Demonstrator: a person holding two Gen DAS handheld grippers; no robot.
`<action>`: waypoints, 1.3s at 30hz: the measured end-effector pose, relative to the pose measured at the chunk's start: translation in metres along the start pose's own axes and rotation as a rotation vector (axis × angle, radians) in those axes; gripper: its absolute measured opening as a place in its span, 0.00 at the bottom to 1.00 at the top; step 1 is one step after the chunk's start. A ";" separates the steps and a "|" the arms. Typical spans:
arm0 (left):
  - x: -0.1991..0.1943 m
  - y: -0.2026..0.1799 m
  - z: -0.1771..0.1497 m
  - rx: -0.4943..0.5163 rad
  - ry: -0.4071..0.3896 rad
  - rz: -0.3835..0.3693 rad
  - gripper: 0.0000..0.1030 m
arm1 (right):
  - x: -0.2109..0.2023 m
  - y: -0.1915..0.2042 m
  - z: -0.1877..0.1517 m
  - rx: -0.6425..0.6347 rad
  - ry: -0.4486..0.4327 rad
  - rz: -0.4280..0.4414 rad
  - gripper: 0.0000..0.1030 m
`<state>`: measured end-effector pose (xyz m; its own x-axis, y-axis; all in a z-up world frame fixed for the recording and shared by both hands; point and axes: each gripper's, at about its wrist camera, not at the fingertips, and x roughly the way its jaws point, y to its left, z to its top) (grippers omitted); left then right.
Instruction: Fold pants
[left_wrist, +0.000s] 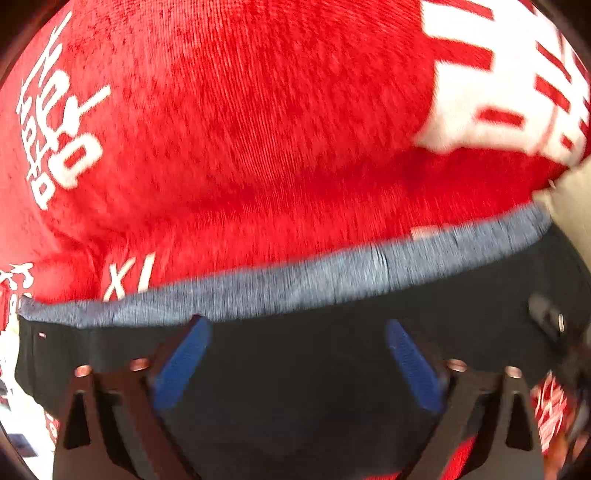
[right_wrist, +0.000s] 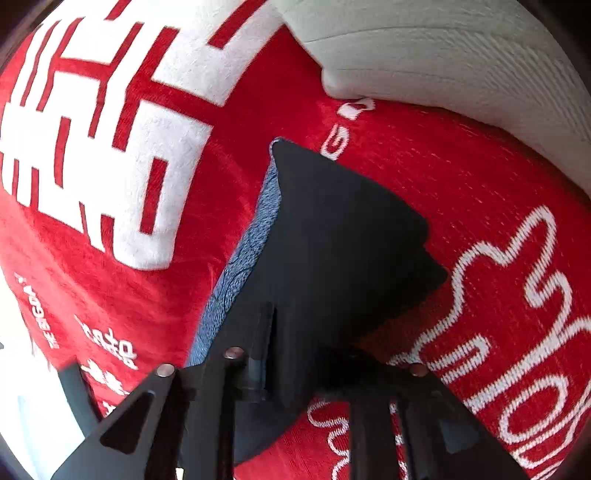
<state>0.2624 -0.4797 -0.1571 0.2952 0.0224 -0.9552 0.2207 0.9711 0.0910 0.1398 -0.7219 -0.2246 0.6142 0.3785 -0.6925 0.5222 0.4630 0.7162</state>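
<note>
Red blanket (left_wrist: 240, 129) w/ white "XL" print, black pants (left_wrist: 295, 350).

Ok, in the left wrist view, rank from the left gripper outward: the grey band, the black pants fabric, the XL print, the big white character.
From the left gripper:
1. Black pants fabric, between the fingers.
2. Grey band, just ahead.
3. XL print, ahead-left.
4. White character, far upper right.

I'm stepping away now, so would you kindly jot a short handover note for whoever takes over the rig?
Left gripper: open, blue pads spread just above the black pants, near their grey band.
Right gripper: shut on the pants' edge, lifting it into a peak.
The pants lie on a red blanket with white lettering; a white cloth sits beyond.
Done: apparently one fold, not certain.
Left: finish folding, flatten, release.
</note>
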 end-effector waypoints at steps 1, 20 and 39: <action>0.005 0.000 0.004 -0.005 -0.001 0.018 0.88 | -0.001 0.002 0.000 -0.012 0.006 -0.001 0.16; -0.017 0.002 -0.072 0.035 -0.002 0.014 0.81 | -0.018 0.089 -0.010 -0.242 0.003 0.001 0.14; -0.063 0.142 -0.112 -0.133 -0.087 0.004 0.81 | 0.042 0.274 -0.142 -0.804 0.067 -0.081 0.14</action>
<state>0.1714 -0.3165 -0.1152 0.3769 0.0109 -0.9262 0.0958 0.9941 0.0507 0.2249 -0.4652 -0.0697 0.5423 0.3544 -0.7617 -0.0373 0.9159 0.3996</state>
